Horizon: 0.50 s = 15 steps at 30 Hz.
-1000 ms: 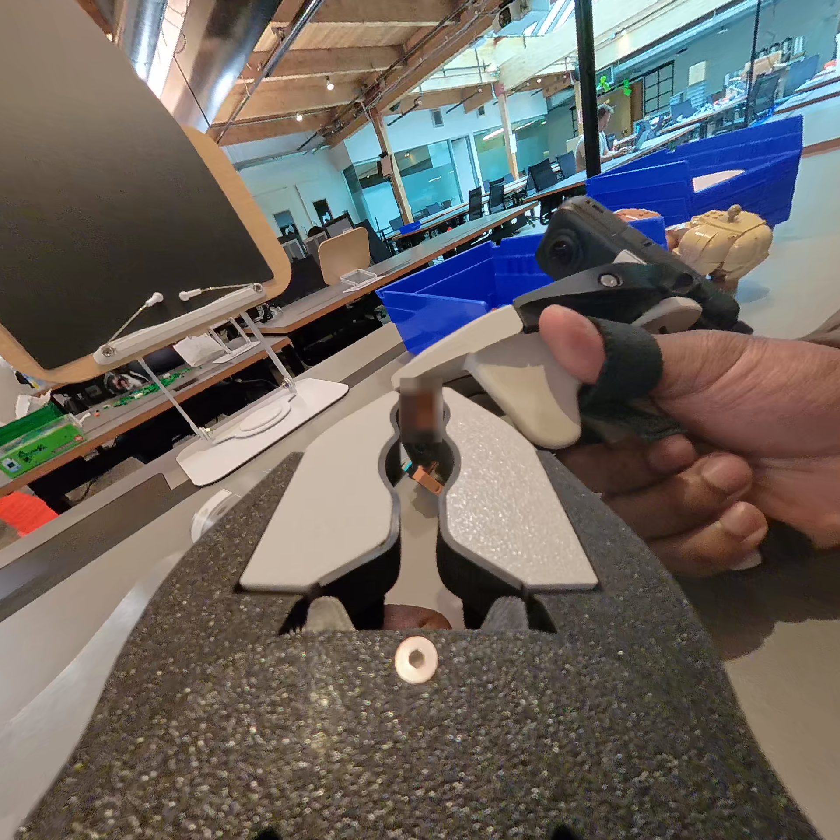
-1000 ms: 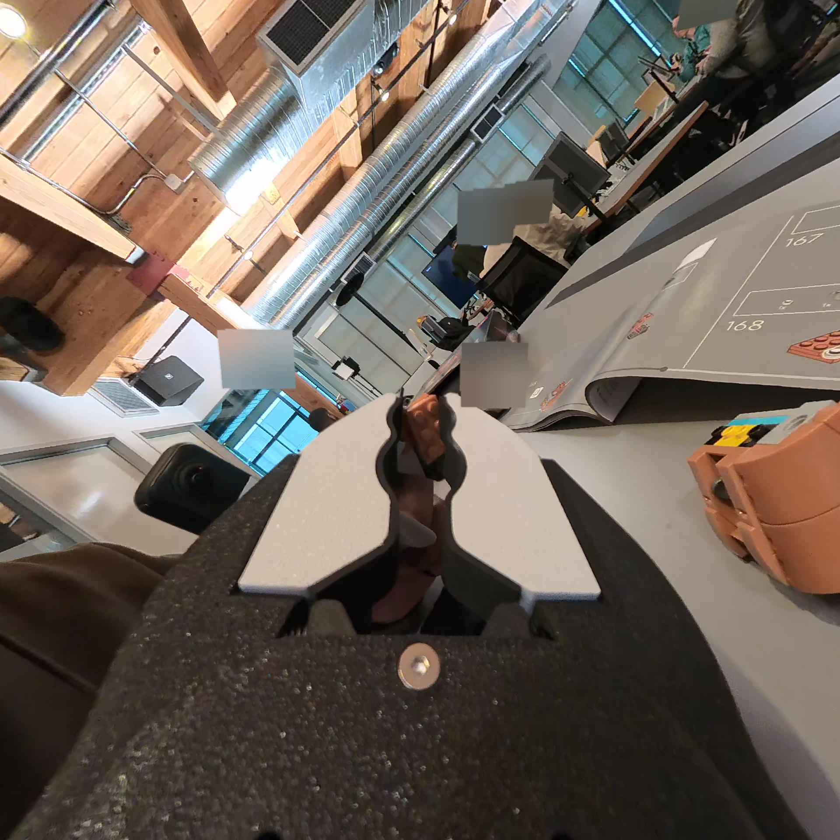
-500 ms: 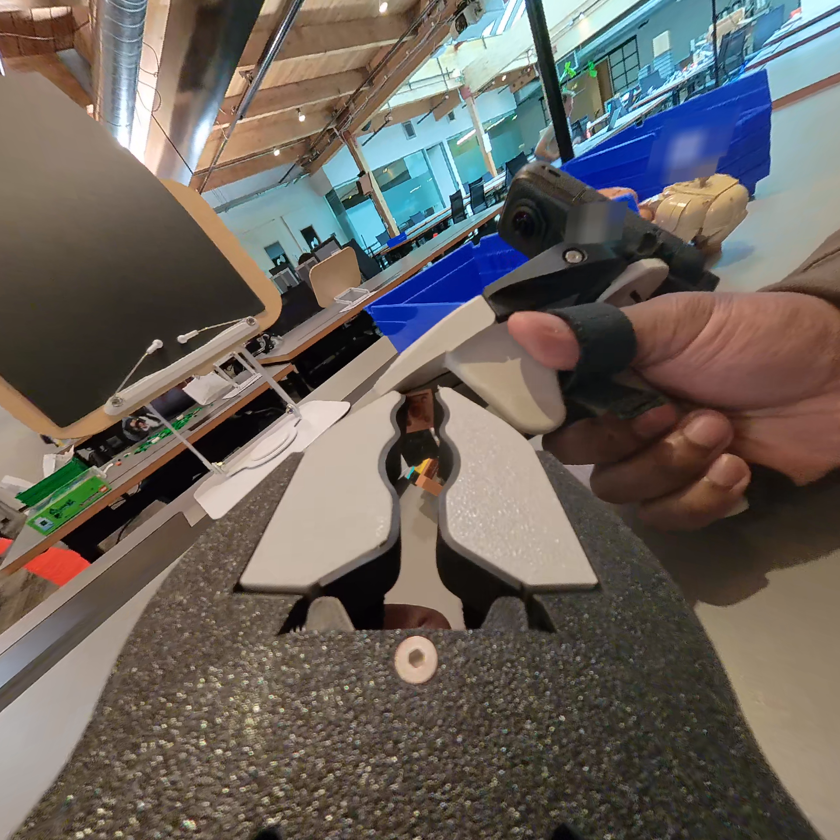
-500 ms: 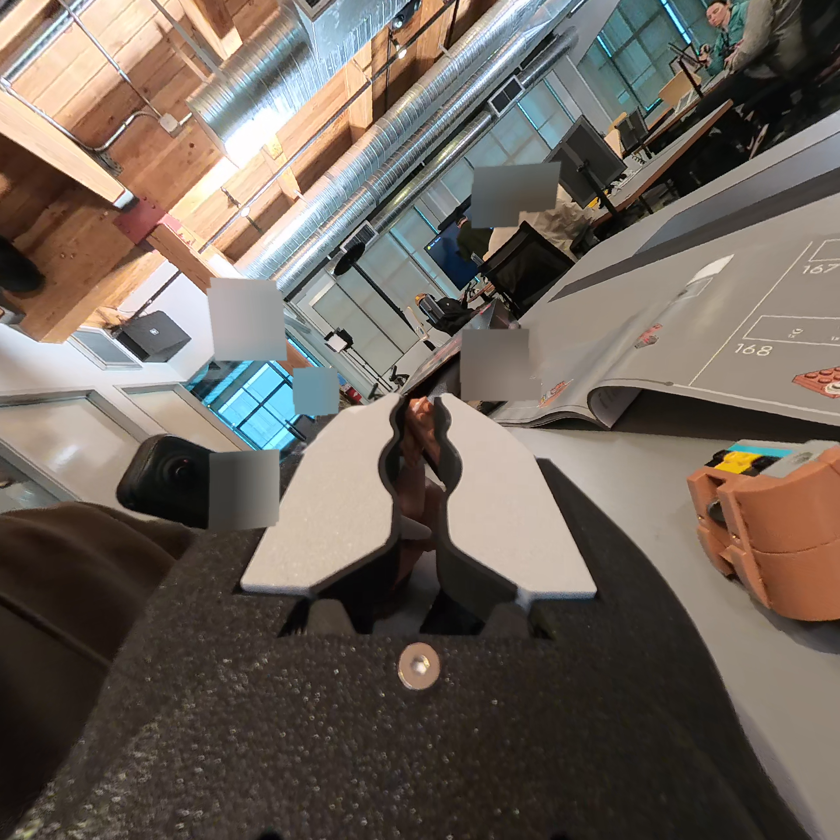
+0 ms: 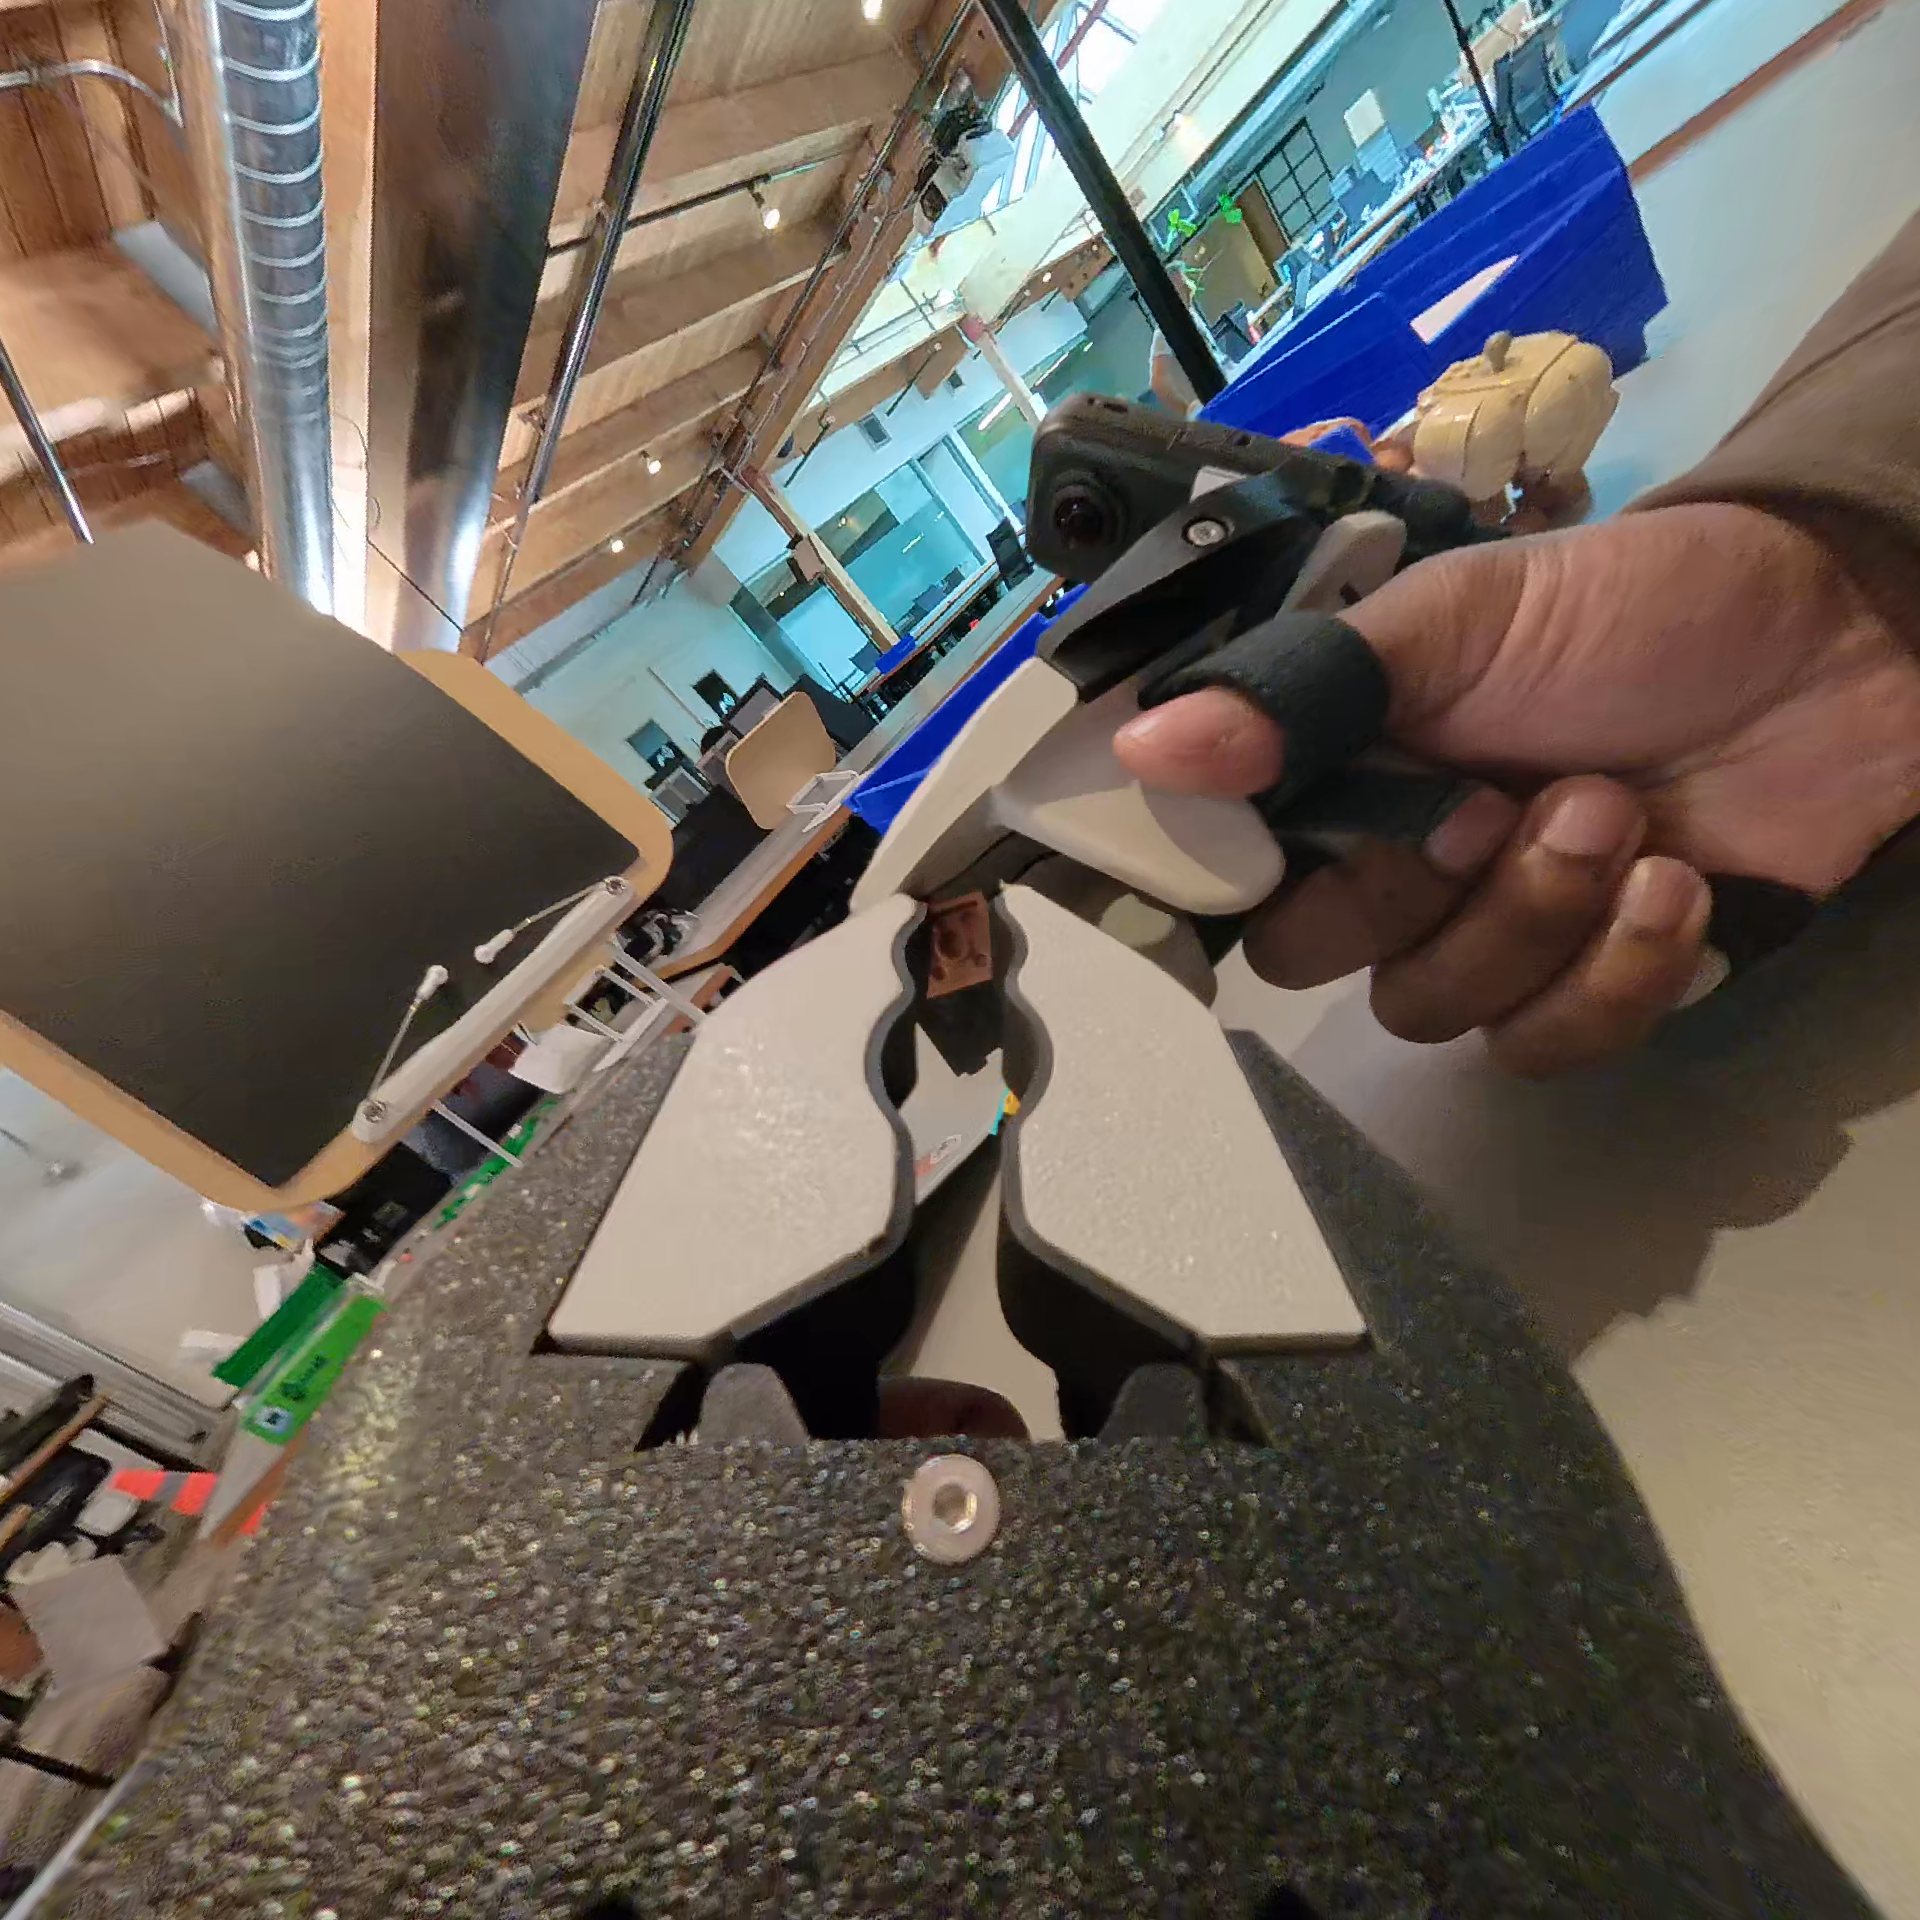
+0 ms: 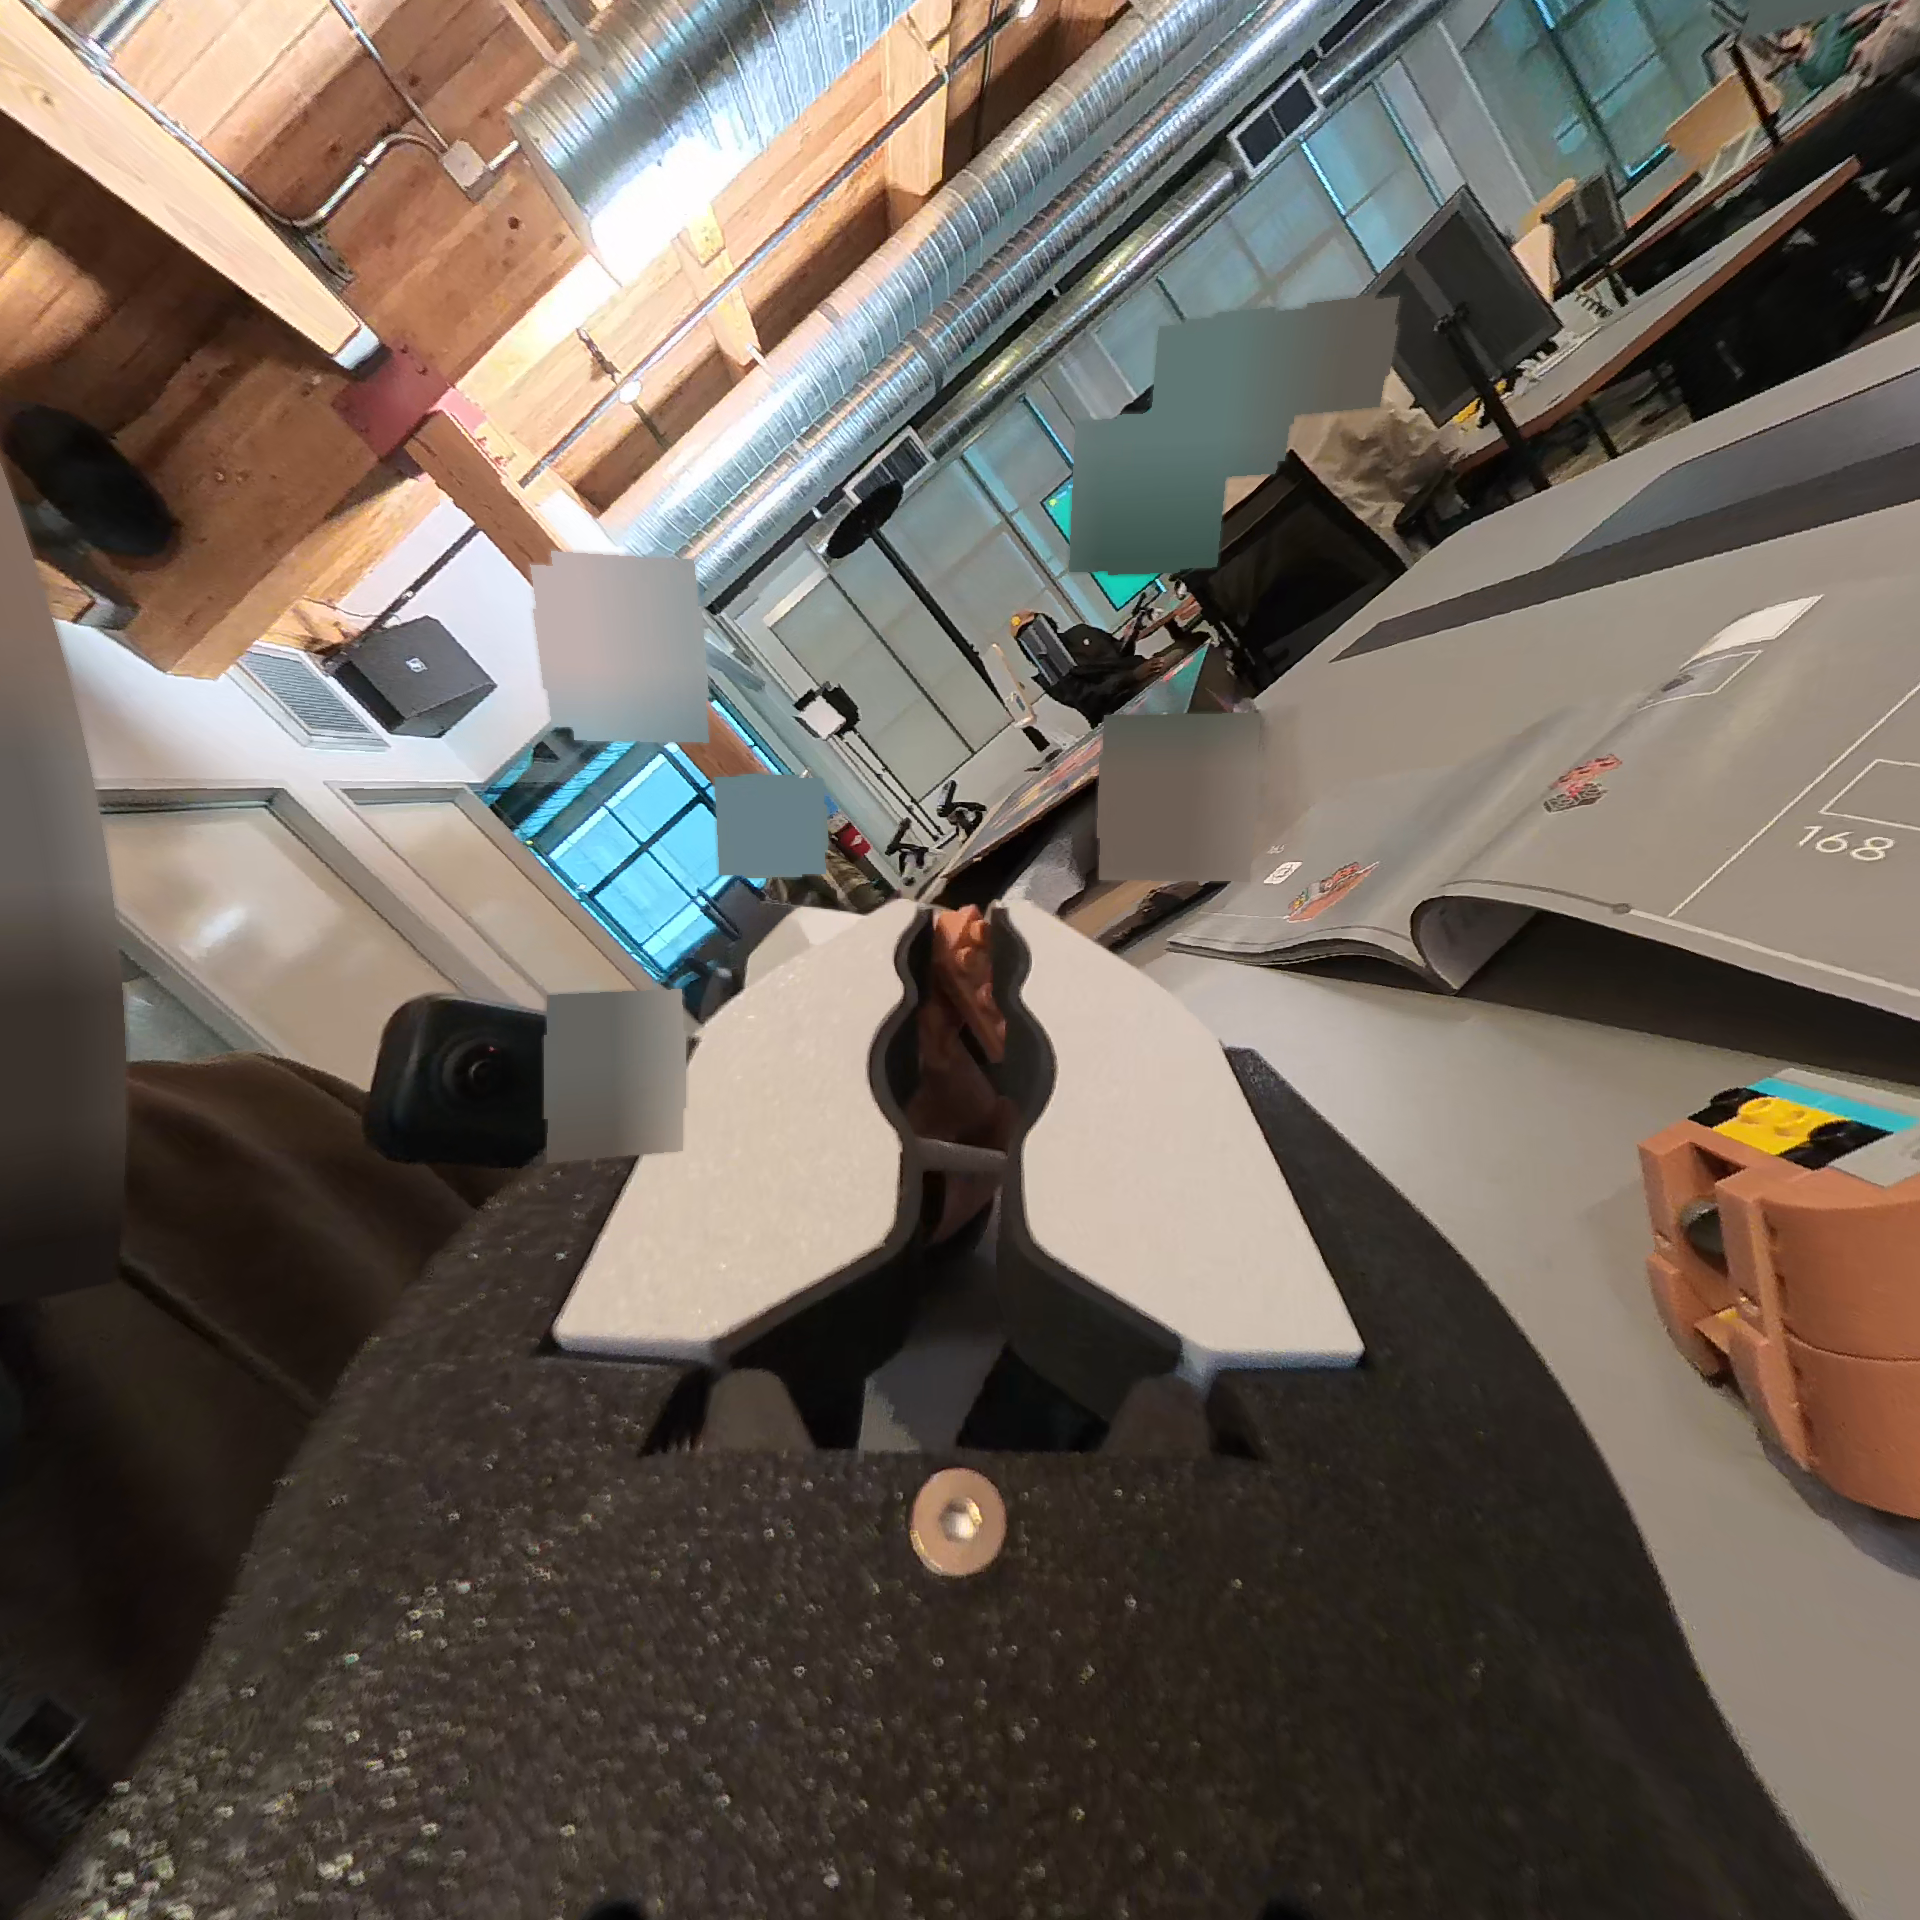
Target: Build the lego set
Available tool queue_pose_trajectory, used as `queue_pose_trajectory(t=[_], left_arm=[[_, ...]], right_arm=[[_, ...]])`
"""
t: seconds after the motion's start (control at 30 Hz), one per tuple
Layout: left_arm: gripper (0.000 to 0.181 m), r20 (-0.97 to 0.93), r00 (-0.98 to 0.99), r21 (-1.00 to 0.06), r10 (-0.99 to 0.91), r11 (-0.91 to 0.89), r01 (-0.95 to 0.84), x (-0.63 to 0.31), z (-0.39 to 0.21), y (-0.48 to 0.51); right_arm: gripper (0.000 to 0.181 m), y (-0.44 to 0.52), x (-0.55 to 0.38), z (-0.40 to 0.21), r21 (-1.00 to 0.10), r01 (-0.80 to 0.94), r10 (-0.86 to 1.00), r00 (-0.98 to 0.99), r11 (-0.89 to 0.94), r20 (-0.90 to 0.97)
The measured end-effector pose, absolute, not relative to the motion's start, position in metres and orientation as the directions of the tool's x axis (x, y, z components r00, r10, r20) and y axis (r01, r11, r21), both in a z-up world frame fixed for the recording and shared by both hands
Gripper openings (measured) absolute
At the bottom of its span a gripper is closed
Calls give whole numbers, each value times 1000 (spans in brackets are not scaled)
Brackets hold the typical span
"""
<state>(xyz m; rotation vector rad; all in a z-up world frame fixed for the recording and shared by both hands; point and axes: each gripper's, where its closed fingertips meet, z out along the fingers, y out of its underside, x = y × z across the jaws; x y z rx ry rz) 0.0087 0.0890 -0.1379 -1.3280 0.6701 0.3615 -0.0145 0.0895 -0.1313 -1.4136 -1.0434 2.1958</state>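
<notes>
My left gripper [image 5: 958,906] is shut on a small dark and brown lego piece [image 5: 961,987], held up off the grey table [image 5: 1714,1403]. My right gripper [image 6: 961,914] is shut on a brown studded lego piece [image 6: 961,966]. In the left wrist view a hand [image 5: 1558,769] holds the right gripper, whose tips [image 5: 899,878] meet my left fingertips, so the two pieces touch. A brown lego build [image 6: 1808,1278] with yellow, black and teal bricks on top stands on the table at the right.
An open instruction book [image 6: 1558,831] lies on the table behind the brown build. A tan lego build [image 5: 1507,400] and blue bins [image 5: 1455,301] stand at the far right. A dark board on a white stand [image 5: 260,831] is at the left. Only a small space, under 4 cm, lies between the two pairs of fingers.
Both grippers have tilted upward and come closer together. The right gripper's tips now sit right at my left fingertips, with the brown piece up between them.
</notes>
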Motion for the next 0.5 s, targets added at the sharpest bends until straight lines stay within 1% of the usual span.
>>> queue_pose_trajectory(t=[0.1,0.3,0.4,0.5], left_arm=[[11,-659,741,-745,-126,240,-622,10,-137,87],[11,-635,759,-766,-145,248,-593,8,-135,86],[12,-584,793,-801,-175,279,-529,8,-129,83],[13,-460,858,-869,-228,313,-383,4,-115,78]], right_arm=[[10,90,-14,-132,-707,118,591,-462,-698,-661],[10,92,-13,-131,-658,125,535,-480,-743,-695],[10,93,-12,-129,-643,122,518,-490,-756,-702],[10,93,-10,-125,-647,109,515,-513,-755,-687]])
